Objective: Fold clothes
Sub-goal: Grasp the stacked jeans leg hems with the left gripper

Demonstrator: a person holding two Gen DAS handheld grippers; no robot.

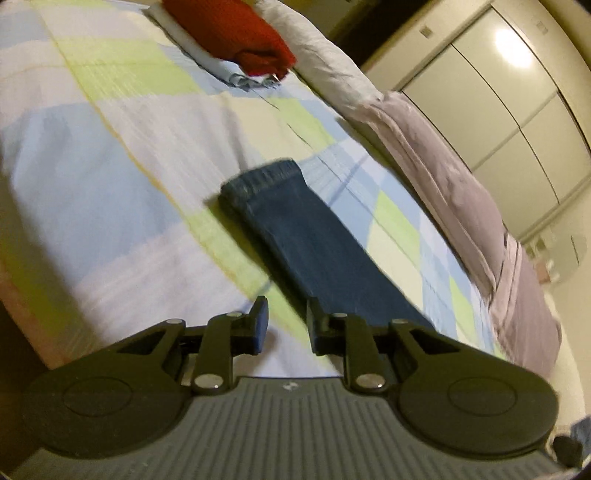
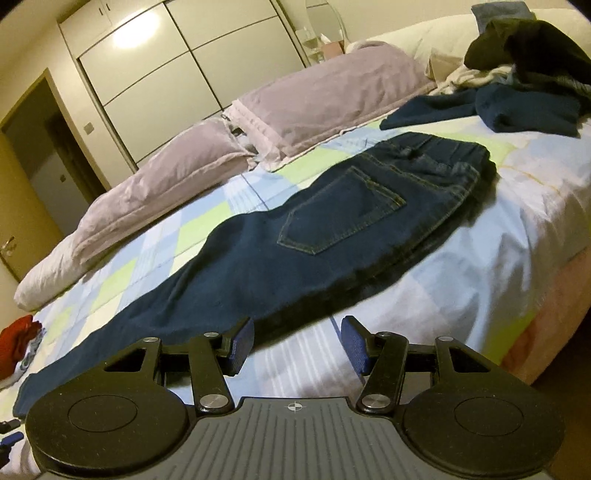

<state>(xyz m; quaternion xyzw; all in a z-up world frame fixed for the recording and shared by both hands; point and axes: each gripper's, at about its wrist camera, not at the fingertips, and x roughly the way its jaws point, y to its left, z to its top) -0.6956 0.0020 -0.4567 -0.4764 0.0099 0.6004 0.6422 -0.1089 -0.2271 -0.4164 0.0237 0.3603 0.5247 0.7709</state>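
Observation:
A pair of dark blue jeans [image 2: 332, 229] lies folded lengthwise on the checked bedspread [image 2: 491, 236], back pocket up and waistband at the right. In the left wrist view one leg [image 1: 306, 236] stretches away to its cuff. My left gripper [image 1: 287, 314] hovers at the near end of that leg. Its jaws stand a narrow gap apart, with only bedspread [image 1: 122, 155] showing between them, and the right finger overlaps the denim's edge. My right gripper [image 2: 297, 328] is open just in front of the jeans' near edge, and nothing is between its pads.
A folded red garment [image 1: 236, 33] tops a small pile of light ones [image 1: 221, 70] at the far end. Mauve pillows [image 2: 314, 96] line the far side. Unfolded dark clothes [image 2: 524, 55] and a navy garment [image 2: 517, 110] lie beyond the waistband. The bed's edge [image 2: 546, 314] drops away at the right.

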